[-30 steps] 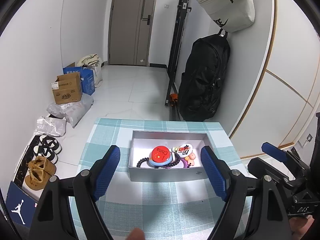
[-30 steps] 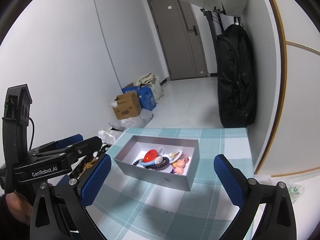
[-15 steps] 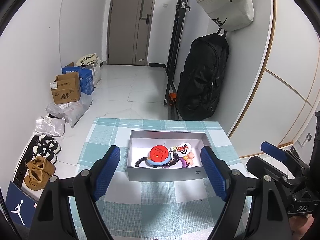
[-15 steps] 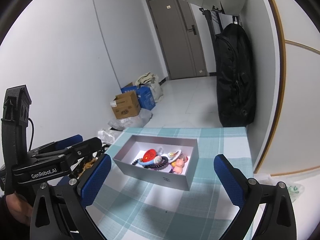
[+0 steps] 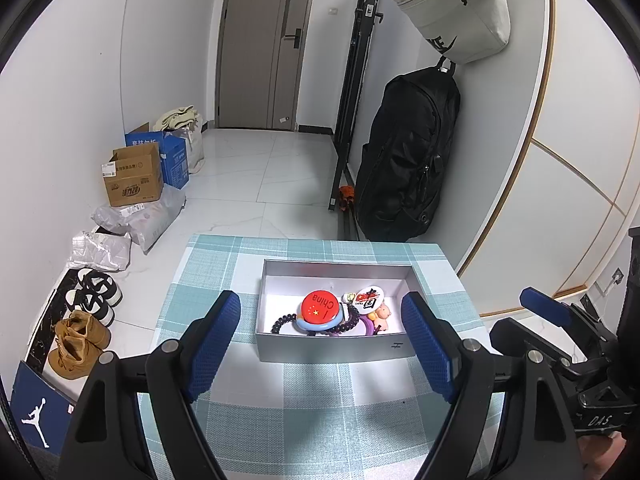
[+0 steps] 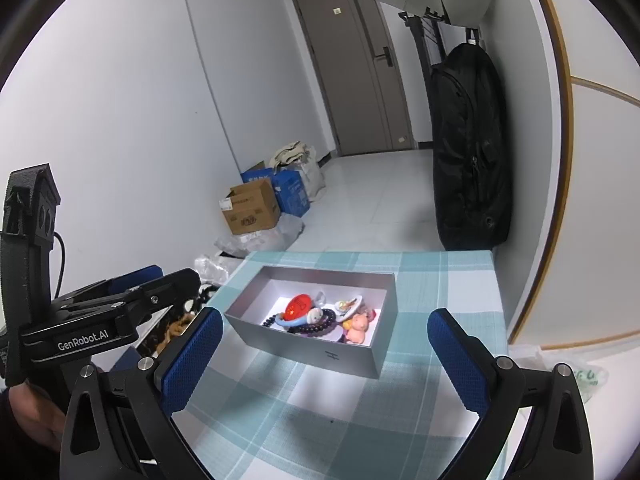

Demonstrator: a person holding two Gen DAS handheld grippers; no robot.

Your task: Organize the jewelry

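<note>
A grey open box (image 5: 332, 348) sits on the teal checked tablecloth (image 5: 280, 408). In it lie a red round badge (image 5: 320, 307), a dark bead bracelet (image 5: 280, 322), a white badge (image 5: 368, 298), a pink figure (image 5: 382, 314) and a purple ring. My left gripper (image 5: 320, 300) hovers open just short of the box, with nothing between its blue pads. From the right wrist view the same box (image 6: 312, 344) sits ahead of my right gripper (image 6: 326, 316), which is also open and empty. Each gripper shows at the edge of the other's view.
The table ends just beyond the box, with tiled floor behind. A black backpack (image 5: 408, 160) leans on the right wall under a hanging white bag (image 5: 452, 8). Cardboard boxes (image 5: 134, 180), plastic bags and shoes (image 5: 80, 340) line the left wall.
</note>
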